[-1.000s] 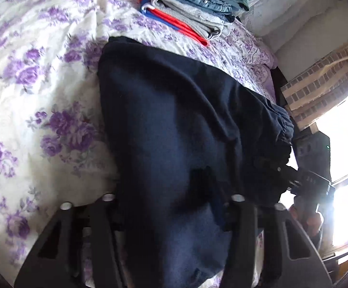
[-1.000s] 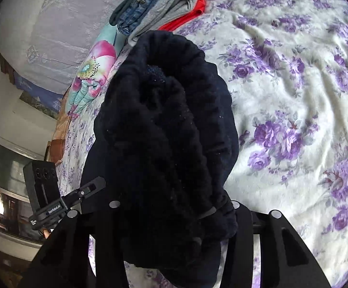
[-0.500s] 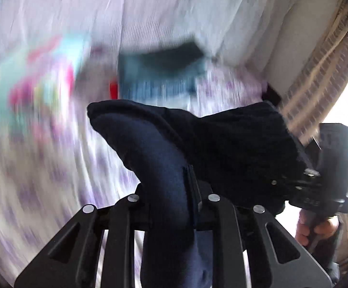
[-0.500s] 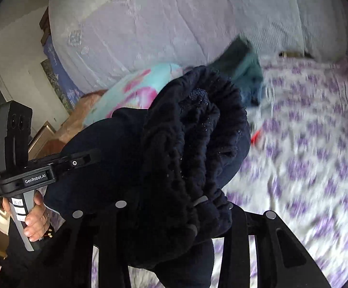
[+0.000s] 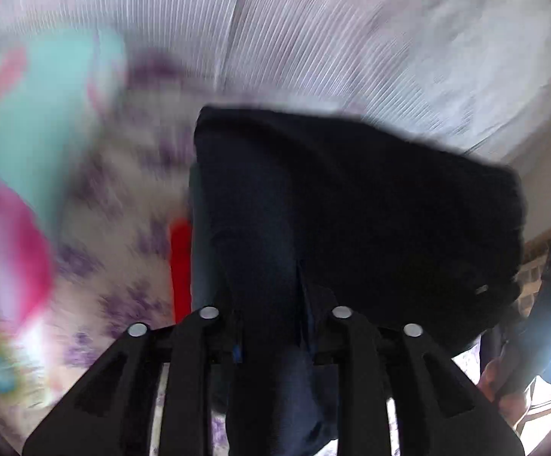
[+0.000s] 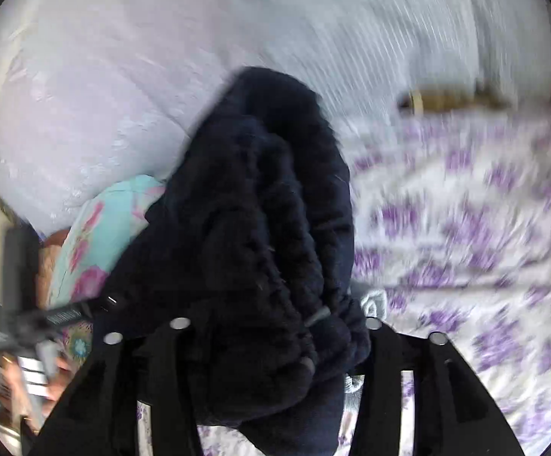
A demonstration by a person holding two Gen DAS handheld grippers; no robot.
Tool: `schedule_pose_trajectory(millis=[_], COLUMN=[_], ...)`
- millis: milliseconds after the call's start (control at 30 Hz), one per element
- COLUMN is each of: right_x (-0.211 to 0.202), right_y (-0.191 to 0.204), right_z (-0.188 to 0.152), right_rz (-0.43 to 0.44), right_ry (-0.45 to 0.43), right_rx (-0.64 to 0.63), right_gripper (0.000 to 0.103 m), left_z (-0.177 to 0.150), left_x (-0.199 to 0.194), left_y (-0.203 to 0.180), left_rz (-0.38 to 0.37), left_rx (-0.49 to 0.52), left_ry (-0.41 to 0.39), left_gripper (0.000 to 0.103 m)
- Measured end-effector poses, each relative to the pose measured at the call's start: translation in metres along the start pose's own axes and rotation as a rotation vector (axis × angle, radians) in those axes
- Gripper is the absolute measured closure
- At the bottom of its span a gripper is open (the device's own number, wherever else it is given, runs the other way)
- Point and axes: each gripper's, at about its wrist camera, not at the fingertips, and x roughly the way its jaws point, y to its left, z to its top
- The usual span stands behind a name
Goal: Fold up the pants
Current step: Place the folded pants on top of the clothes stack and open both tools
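The dark navy pants (image 5: 332, 205) hang folded between both grippers, lifted off the bed. My left gripper (image 5: 271, 315) is shut on one end of the cloth, which bunches between its fingers. My right gripper (image 6: 275, 326) is shut on the bunched elastic waistband of the pants (image 6: 268, 228). The right gripper's body shows at the right edge of the left wrist view (image 5: 549, 304), and the left gripper shows at the left of the right wrist view (image 6: 47, 319). Both views are motion-blurred.
Purple-flowered bedspread (image 6: 465, 247) below. White textured headboard or pillows (image 6: 161, 57) ahead. A teal and pink floral cushion (image 5: 28, 133) at left. A red edge of the folded clothes stack (image 5: 180, 262) peeks out beside the pants.
Both grippers lifted the pants off the bed and swung them up and forward toward the headboard and the clothes stack. The left gripper's fingers closed tighter on the cloth.
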Motion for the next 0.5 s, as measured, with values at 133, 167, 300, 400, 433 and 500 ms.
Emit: schedule_pose_trajectory(millis=[133,167,300,400,433,500], right_x=[-0.007,-0.007,-0.019,-0.036,-0.044,-0.066], right_y=[-0.005,-0.003,0.009,0.014,0.016,0.016], right_z=[0.000,0.002,0.006,0.004,0.001,-0.005], right_rz=[0.063,0.059,0.035,-0.044,-0.068,-0.161], right_ry=[-0.015,-0.007,-0.009,-0.046,-0.062,-0.136], right_rx=[-0.006,-0.012,-0.021,-0.050,-0.058,-0.064], right_gripper=[0.051,0.048,0.029,0.021,0.020,0.014], left_z=[-0.011,-0.011,-0.013,-0.019,-0.022,-0.034], left_x=[-0.009,-0.011,-0.024,-0.048,-0.054,-0.080], left_y=[0.005,0.007,0.006,0.018,0.021,0.023], left_rz=[-0.061,-0.058,0.040,0.115,0.133,0.224], left_rx=[0.055,0.045,0.040,0.037,0.035,0.048], left_ry=[-0.083,-0.076,-0.097,-0.145,-0.153,-0.212], left_gripper=[0.071,0.065,0.039,0.023,0.023,0.023])
